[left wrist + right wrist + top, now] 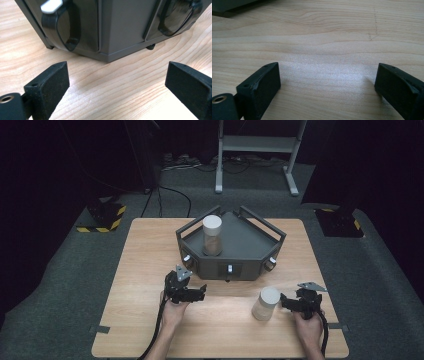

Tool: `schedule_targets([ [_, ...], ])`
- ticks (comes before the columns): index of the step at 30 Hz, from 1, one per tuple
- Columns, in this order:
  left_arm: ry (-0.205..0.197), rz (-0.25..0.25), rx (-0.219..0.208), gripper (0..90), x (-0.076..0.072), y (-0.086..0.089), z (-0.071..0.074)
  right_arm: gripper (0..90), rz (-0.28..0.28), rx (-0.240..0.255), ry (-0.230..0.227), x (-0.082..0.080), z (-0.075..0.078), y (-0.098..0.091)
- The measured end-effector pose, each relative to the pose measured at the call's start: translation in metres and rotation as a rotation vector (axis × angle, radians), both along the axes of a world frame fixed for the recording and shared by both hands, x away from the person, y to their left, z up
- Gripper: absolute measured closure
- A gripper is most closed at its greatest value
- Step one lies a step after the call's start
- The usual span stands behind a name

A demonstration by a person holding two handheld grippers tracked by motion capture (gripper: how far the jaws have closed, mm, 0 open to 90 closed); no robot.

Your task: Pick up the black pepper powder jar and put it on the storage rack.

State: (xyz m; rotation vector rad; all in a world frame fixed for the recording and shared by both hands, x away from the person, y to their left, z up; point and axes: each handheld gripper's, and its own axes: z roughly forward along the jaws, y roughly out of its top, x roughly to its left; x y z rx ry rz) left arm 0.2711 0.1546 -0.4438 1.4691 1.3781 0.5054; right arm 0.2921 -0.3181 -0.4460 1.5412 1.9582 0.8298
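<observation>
The worktop (pixel 150 320) fills the centre of the high view, and on its far half stands a dark angular tray (pixel 250 242) with knobs along its front wall. One pale-lidded jar (pixel 212 236) stands upright inside the tray, at its left. A second lidded jar (pixel 265 303) stands on the bare wood at lower right of the frame, just left of the right tongs (pixel 284 301). These tongs stand wide apart with nothing between them; the right gripper view shows bare wood between the black pads (pixel 262 85). The left tongs (pixel 201 291), at lower centre-left, are likewise apart and empty, pointing at the tray's front corner (pixel 107 56).

We judge the step in hand to be a grasp of the near jar. To do it well, we bring the right tongs level and square to the jar's body, below the lid, centre it between the pads, and close gently so it does not tip.
</observation>
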Motion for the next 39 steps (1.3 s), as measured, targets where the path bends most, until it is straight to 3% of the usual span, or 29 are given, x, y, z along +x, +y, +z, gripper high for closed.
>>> schedule_targets([
  [9,0.022,-0.007,0.048,4.7,0.003,-0.004,-0.017,6.1,0.000,0.000,-0.001,0.000,0.000,0.000],
  [15,0.037,0.002,0.045,4.5,0.007,-0.007,-0.025,6.1,0.000,0.000,-0.001,0.000,0.000,0.000],
  [22,0.061,0.014,0.072,4.4,0.011,-0.011,-0.034,6.1,-0.001,0.000,-0.001,0.000,0.000,0.000],
  [34,0.082,0.028,0.084,4.0,0.015,-0.014,-0.040,6.1,0.000,0.000,-0.001,0.000,0.000,0.000],
  [39,0.074,0.040,0.078,4.4,0.013,-0.015,-0.045,6.1,-0.001,-0.001,-0.001,0.000,0.000,0.000],
])
